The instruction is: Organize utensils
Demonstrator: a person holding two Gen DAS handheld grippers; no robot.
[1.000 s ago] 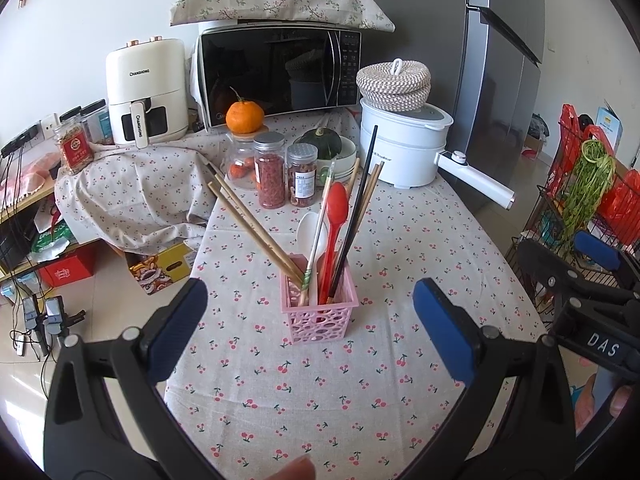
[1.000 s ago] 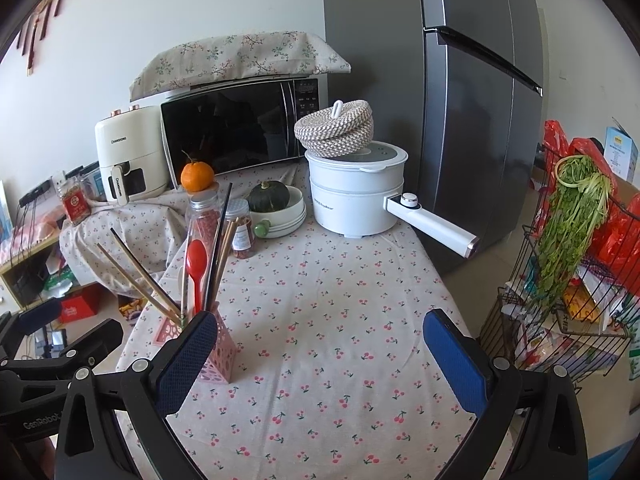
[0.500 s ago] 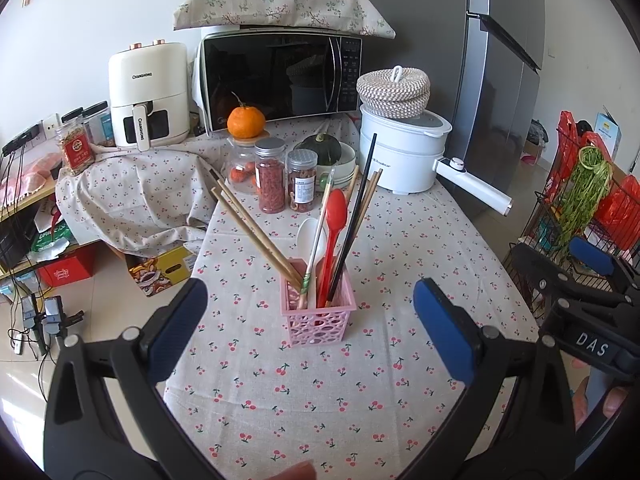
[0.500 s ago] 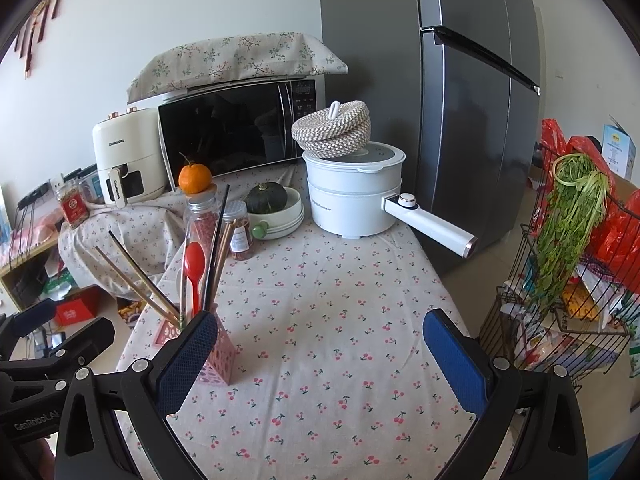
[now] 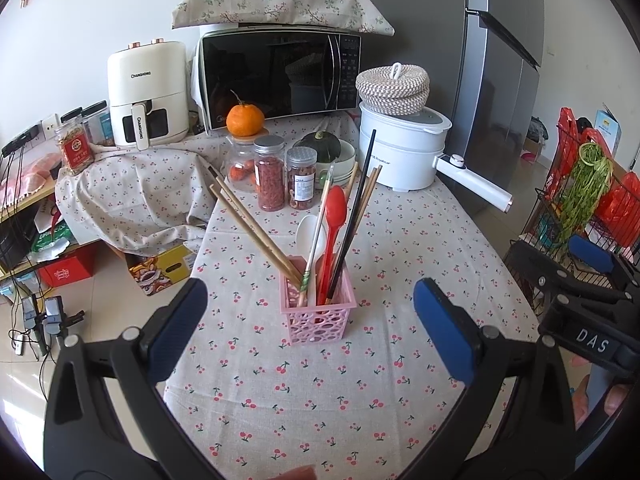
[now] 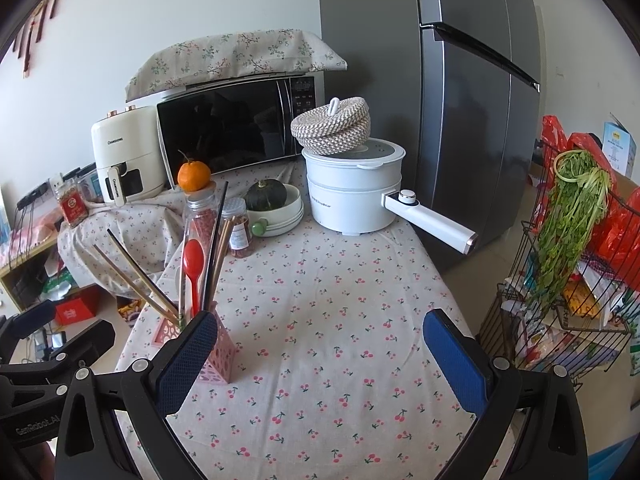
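Hovering apart — left gripper [image 5: 310,332] & right gripper [image 6: 320,360] both released; utensils in pink basket [image 5: 318,314].

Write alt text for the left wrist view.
A pink basket holding chopsticks, a red spoon and a white spoon stands on a cherry-print tablecloth, framed by the open left claw. Microwave behind.

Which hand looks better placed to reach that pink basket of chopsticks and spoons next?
Probably the left. Its open tool frames the pink basket dead ahead; the right tool, also open, has it off to its left side.
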